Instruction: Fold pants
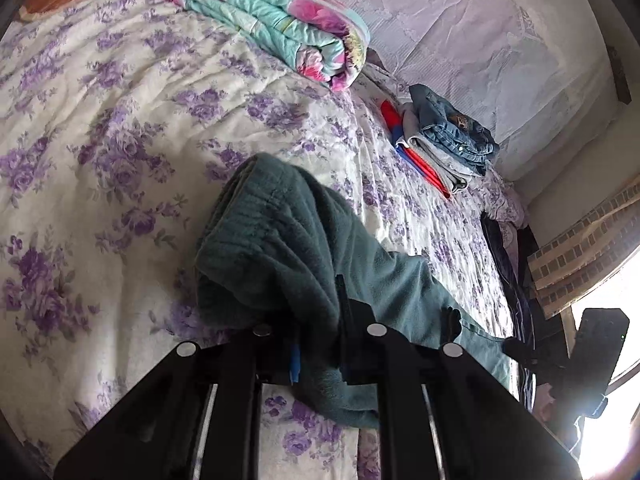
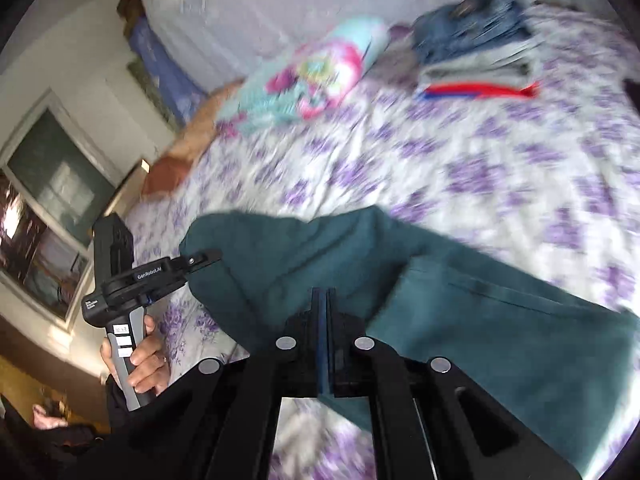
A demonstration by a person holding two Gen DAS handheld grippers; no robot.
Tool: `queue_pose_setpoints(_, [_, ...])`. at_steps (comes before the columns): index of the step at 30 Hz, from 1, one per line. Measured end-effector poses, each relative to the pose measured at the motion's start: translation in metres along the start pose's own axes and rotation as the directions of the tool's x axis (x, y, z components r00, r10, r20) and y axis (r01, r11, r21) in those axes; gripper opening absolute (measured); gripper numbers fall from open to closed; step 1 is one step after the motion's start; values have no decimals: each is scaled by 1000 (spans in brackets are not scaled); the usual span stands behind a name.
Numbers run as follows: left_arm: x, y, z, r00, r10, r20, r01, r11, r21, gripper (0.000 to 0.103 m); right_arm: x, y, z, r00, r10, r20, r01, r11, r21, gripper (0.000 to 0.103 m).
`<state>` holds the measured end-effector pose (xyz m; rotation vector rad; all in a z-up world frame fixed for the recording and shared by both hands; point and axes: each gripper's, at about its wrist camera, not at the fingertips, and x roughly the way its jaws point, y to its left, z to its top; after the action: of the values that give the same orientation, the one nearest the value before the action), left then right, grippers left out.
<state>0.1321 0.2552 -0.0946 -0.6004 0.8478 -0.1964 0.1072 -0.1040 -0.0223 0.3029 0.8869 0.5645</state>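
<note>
the bed around my work, and what lies on it

my bedspread (image 1: 120,128) is white with purple flowers; a rolled aqua and pink floral quilt (image 1: 280,20) lies at its far end, near a folded stack of clothes (image 1: 448,136) with jeans on top and something red and blue beneath. a pale lace curtain (image 1: 480,32) hangs behind, and what may be a dark window (image 2: 52,168) shows on the wall.

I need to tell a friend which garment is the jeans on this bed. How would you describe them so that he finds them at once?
Start from the bed with the purple-flowered sheet and go to its far edge, by the pale lace curtain. There a small stack of folded clothes lies, apart from the rolled turquoise quilt. The jeans are the top piece, the only blue denim, above grey and red-blue layers.
</note>
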Motion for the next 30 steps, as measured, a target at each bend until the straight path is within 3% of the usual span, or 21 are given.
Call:
queue_pose_setpoints(5, [-22,-56,4,999,4,35,-8,991,133,12,-73,-58,-37,986,-124,115,104,981,166,4])
queue_pose_setpoints(9, [-9,-114,5,998,57,17,-59,962,267,10,-103,-88,-67,978,-129,166,86,965,246,4])
queue_pose_setpoints(12, [9,-161,-2,997,64,-40,-46,935,351,8,-123,-100,-85,974,-111,199,56,963,264,4])
queue_pose_setpoints(18, [20,-263,-46,996,16,-91,38,831,555,8,-155,-123,-109,959,-114,260,31,952,305,4])
queue_pose_setpoints(22, [47,-322,-89,984,3,-180,116,754,647,8,-172,-141,-127,950,-118,289,13,940,340,4])
queue_pose_setpoints(24, [67,-342,-115,975,36,-221,131,709,693,8,-177,-148,-133,947,-128,296,13,933,360,4])
queue_pose_setpoints(26, [97,-353,-146,957,114,-265,123,671,731,8,-181,-156,-138,944,-138,299,14,925,380,4])
queue_pose_setpoints(30, [155,-354,-197,911,279,-304,79,605,792,9,-178,-164,-141,948,-137,287,12,918,397,4])
